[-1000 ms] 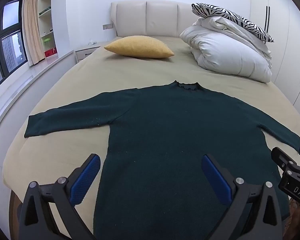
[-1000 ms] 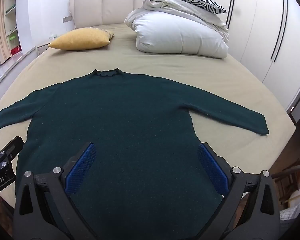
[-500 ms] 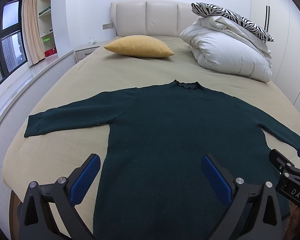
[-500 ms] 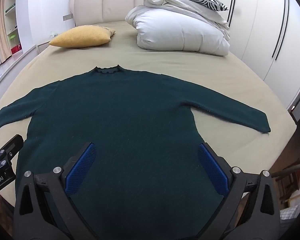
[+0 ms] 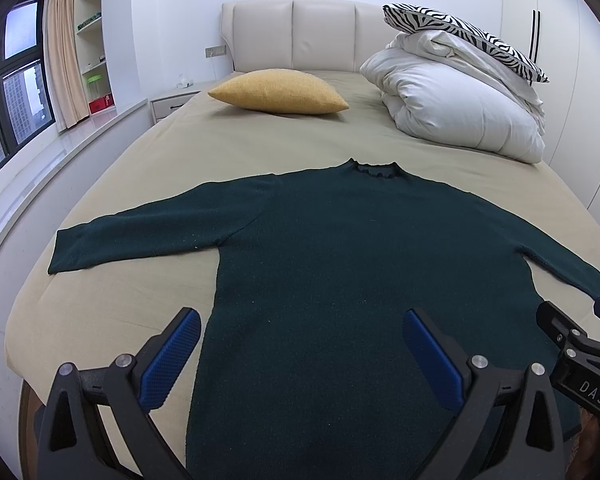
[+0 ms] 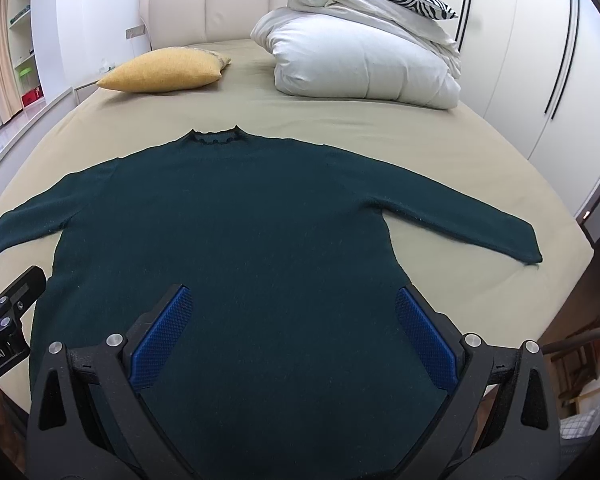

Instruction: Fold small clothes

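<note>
A dark green long-sleeved sweater (image 5: 340, 248) lies flat on the bed, collar away from me and both sleeves spread out; it also shows in the right wrist view (image 6: 260, 216). My left gripper (image 5: 300, 320) is open and empty, hovering above the sweater's lower left part. My right gripper (image 6: 292, 300) is open and empty above the lower right part. Each gripper shows at the edge of the other's view: the right one (image 5: 580, 344) and the left one (image 6: 4, 312).
The bed (image 5: 140, 168) has a tan sheet. A yellow cushion (image 5: 278, 92) and a white folded duvet (image 5: 460, 116) with a zebra pillow (image 5: 460, 28) lie near the headboard. A window ledge runs on the left, white wardrobes (image 6: 560, 60) on the right.
Both grippers have drifted very slightly; the sweater has not moved and both stay open.
</note>
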Tool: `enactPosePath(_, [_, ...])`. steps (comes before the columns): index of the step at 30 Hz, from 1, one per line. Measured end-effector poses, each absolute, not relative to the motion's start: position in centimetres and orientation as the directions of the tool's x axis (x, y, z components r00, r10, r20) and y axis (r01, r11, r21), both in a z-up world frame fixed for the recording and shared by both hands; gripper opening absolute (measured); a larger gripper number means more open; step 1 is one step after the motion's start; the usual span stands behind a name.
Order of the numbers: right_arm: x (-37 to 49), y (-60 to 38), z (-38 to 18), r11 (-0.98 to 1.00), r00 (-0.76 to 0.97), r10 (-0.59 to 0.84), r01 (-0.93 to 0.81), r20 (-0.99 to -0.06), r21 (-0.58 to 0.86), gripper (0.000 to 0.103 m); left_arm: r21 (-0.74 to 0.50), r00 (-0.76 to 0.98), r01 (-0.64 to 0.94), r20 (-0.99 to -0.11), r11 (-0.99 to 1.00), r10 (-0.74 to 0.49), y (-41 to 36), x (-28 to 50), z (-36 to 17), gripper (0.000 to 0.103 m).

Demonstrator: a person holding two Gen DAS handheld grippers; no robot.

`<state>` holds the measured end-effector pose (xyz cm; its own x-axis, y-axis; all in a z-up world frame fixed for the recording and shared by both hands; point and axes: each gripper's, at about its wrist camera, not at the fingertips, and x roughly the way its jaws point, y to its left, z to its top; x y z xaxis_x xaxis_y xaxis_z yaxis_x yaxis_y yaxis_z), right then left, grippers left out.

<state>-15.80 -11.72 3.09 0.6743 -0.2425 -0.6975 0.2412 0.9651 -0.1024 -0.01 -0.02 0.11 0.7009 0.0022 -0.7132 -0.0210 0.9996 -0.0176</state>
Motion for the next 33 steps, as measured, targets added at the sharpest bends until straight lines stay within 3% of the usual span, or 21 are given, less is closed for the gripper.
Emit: enactPosePath(33, [-15.6,-11.8,2.2,0.967,0.663,-0.238,0.231,-0.71,-0.108,0.103,-0.016,0.697,-0.021,-0.717,1.0,0.003,0.0,-0.4,-1.9,0.103])
